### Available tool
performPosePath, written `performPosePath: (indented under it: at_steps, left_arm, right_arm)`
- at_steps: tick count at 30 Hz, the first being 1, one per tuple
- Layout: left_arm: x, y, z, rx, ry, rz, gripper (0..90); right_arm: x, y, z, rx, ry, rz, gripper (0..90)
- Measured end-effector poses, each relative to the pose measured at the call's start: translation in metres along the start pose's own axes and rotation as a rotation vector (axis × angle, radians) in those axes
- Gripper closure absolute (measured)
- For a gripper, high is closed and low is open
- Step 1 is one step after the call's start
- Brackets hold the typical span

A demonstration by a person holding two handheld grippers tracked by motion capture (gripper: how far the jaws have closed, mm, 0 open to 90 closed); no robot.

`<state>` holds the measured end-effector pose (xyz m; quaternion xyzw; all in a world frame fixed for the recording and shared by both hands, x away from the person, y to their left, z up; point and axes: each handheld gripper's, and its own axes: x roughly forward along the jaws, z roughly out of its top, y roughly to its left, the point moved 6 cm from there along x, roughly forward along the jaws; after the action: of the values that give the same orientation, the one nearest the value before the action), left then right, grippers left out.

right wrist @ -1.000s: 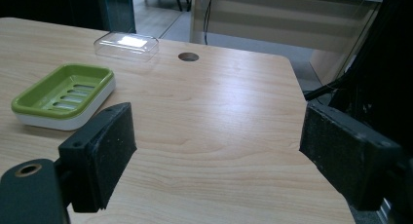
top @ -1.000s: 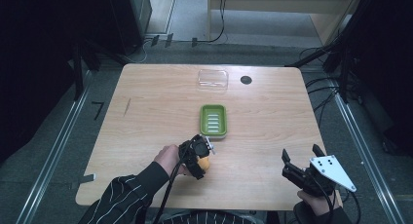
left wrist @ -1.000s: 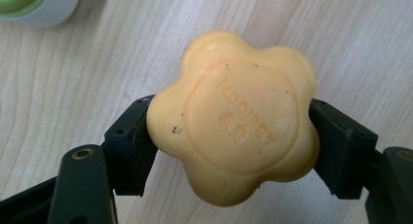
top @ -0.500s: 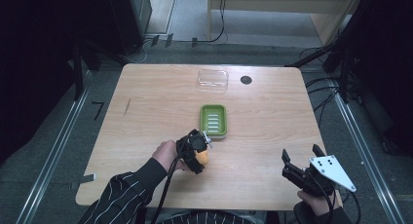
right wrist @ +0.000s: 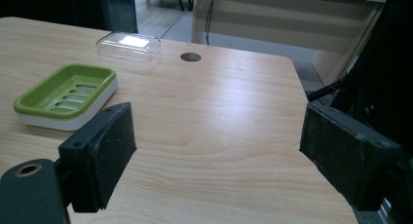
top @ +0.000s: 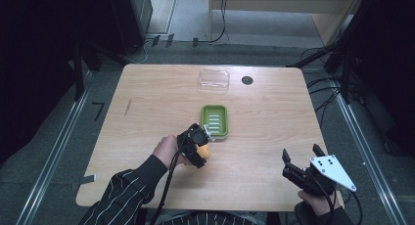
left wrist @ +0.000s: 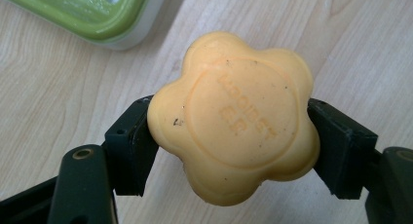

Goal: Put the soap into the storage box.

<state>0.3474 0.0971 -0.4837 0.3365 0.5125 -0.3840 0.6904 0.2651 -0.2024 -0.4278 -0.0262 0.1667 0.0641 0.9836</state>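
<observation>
My left gripper (top: 201,149) is shut on an orange flower-shaped soap bar (left wrist: 234,114), its two pads pressing the bar's sides just above the wood. In the high view the soap (top: 204,151) hangs just below and left of a green soap dish (top: 215,121) with a slotted bottom, whose corner (left wrist: 92,12) lies beyond the bar. My right gripper (top: 302,160) rests near the table's front right edge, jaws wide apart with nothing between them (right wrist: 219,156). From there the green dish (right wrist: 65,95) sits to the far left.
A clear plastic lid (top: 214,80) lies at the back of the wooden table (top: 274,117), beside a dark round cable hole (top: 247,80). Black frames and cables surround the table. A striped sleeve (top: 122,191) enters from the bottom left.
The left gripper with the soap has shifted slightly. The right gripper has stayed where it was.
</observation>
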Motion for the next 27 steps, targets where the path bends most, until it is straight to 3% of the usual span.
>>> performPosePath:
  at_steps: [12,27]
  left_arm:
    - [0.001,0.005,0.008,-0.002,-0.005,-0.003,27.4]
    - [-0.010,0.016,0.014,-0.009,-0.042,0.008,27.5]
  right_arm:
    - [0.002,0.001,0.001,0.000,-0.002,0.008,13.7]
    - [-0.001,0.000,0.000,-0.003,-0.005,-0.002,13.7]
